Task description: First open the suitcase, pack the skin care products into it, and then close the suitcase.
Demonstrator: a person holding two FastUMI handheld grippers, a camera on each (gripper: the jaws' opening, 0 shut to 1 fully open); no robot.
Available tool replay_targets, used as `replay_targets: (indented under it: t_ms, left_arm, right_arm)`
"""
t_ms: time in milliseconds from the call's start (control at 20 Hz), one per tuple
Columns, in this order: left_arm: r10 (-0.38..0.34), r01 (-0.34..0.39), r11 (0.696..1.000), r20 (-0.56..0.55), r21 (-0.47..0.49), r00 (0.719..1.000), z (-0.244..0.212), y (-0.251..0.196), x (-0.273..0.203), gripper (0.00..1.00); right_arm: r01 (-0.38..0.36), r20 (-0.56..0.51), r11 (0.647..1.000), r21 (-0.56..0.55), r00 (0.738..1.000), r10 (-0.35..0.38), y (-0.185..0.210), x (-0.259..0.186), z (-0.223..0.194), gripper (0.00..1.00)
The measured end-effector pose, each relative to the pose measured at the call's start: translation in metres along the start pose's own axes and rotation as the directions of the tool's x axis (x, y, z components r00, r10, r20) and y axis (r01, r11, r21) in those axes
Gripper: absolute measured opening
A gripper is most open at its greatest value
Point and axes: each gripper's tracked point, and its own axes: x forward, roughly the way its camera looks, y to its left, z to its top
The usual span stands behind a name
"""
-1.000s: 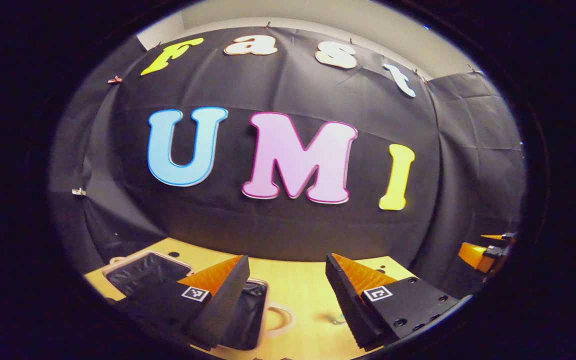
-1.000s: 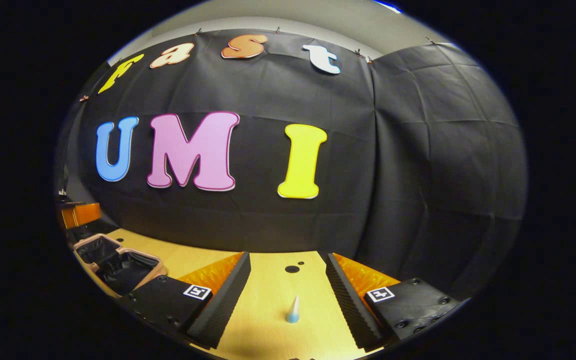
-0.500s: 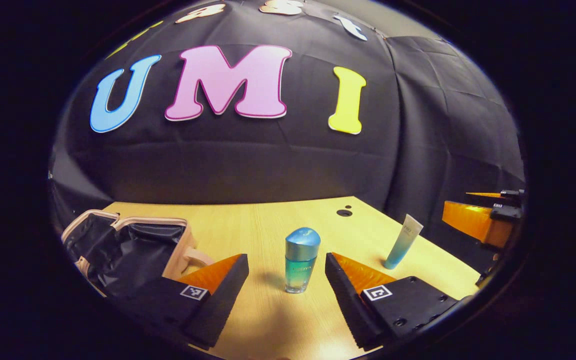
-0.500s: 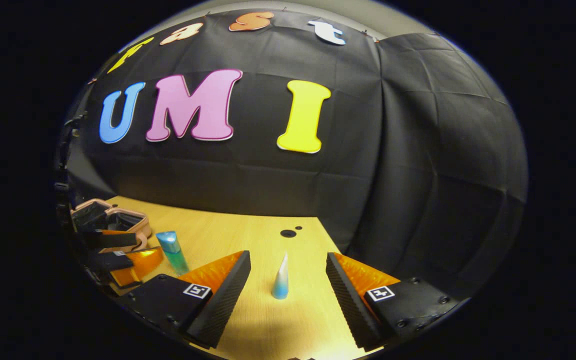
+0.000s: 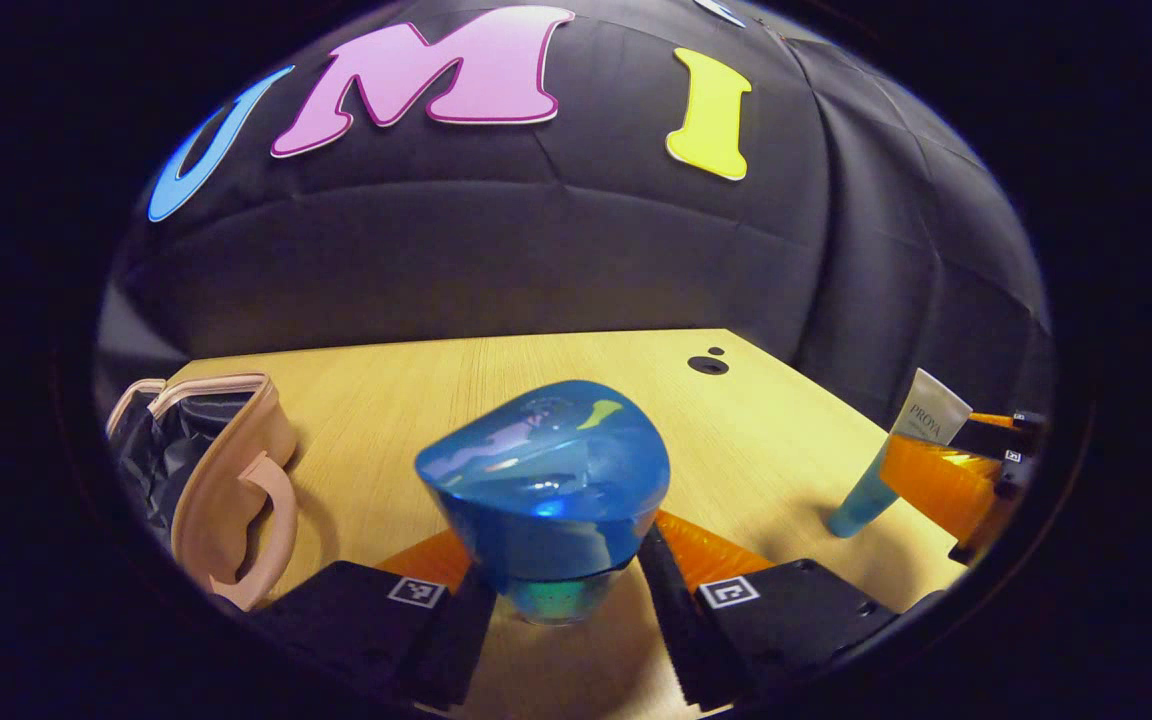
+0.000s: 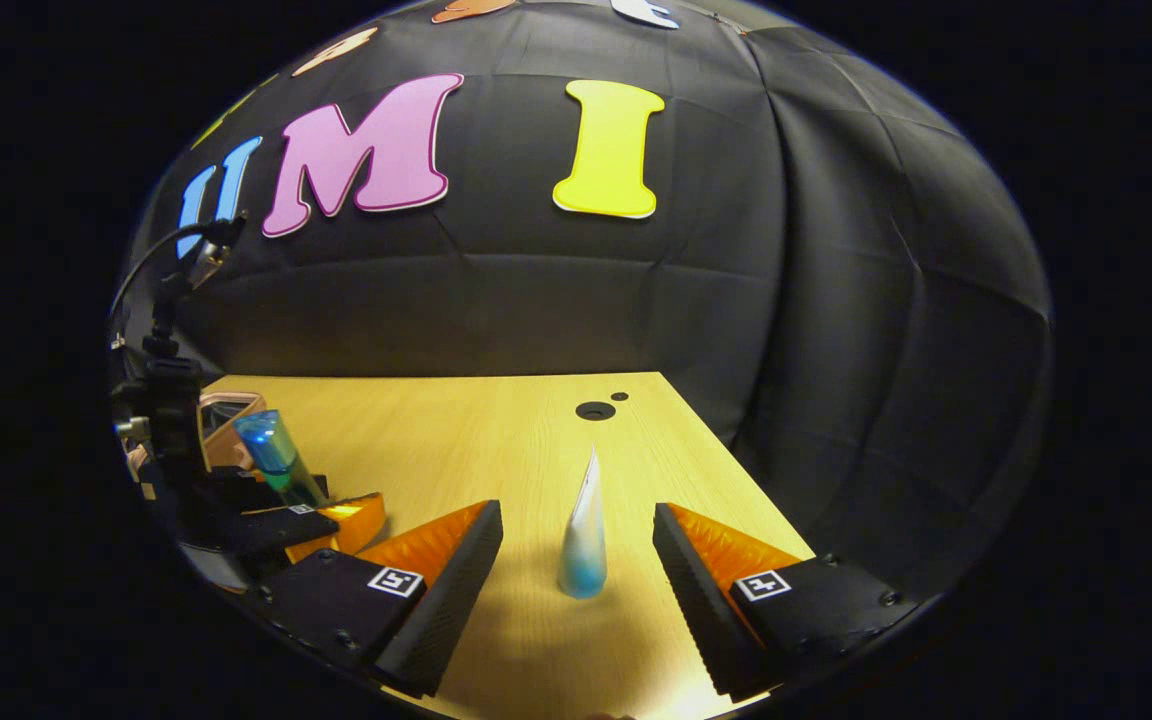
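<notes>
Pink hard-shell suitcase with black lining [image 5: 226,470] lies open at tabletop [image 5: 416,390] left edge; packing not started, closing left. Left tongs [image 5: 561,600] sit around blue-capped teal glass bottle [image 5: 551,490], upright, contact unclear. Right tongs [image 6: 578,565] spread apart around upright white-to-blue squeeze tube [image 6: 584,535], not touching.

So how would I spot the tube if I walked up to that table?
Start at the wooden table in front of the black cloth wall. Near its right side, a slim tube stands upright on its blue cap, tapering to a flat white top, between the open fingers of the right gripper. The bottle to its left is stout, with a rounded blue cap; the tube is thin and wedge-shaped.
</notes>
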Motion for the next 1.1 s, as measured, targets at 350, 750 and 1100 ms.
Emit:
replay_targets:
  t_ms: [350, 750, 1100]
  left_arm:
    - [-0.018, 0.018, 1.000, -0.010, 0.009, 1.000, 0.001, 0.000, 0.004, 0.54]
    - [-0.018, 0.018, 1.000, -0.008, 0.013, 1.000, 0.001, 0.000, 0.005, 0.54]
    - [-0.038, 0.039, 0.999, 0.017, -0.030, 0.999, 0.005, 0.003, 0.000, 0.53]
  right_arm:
    - [0.058, -0.082, 0.993, 0.101, 0.995, -0.050, -0.004, 0.039, -0.026, 0.96]
    - [0.030, -0.150, 0.999, 0.038, 0.988, -0.024, 0.005, 0.061, -0.044, 0.42]
    - [0.025, -0.117, 0.999, 0.038, 0.993, -0.020, 0.001, 0.052, -0.030, 0.30]
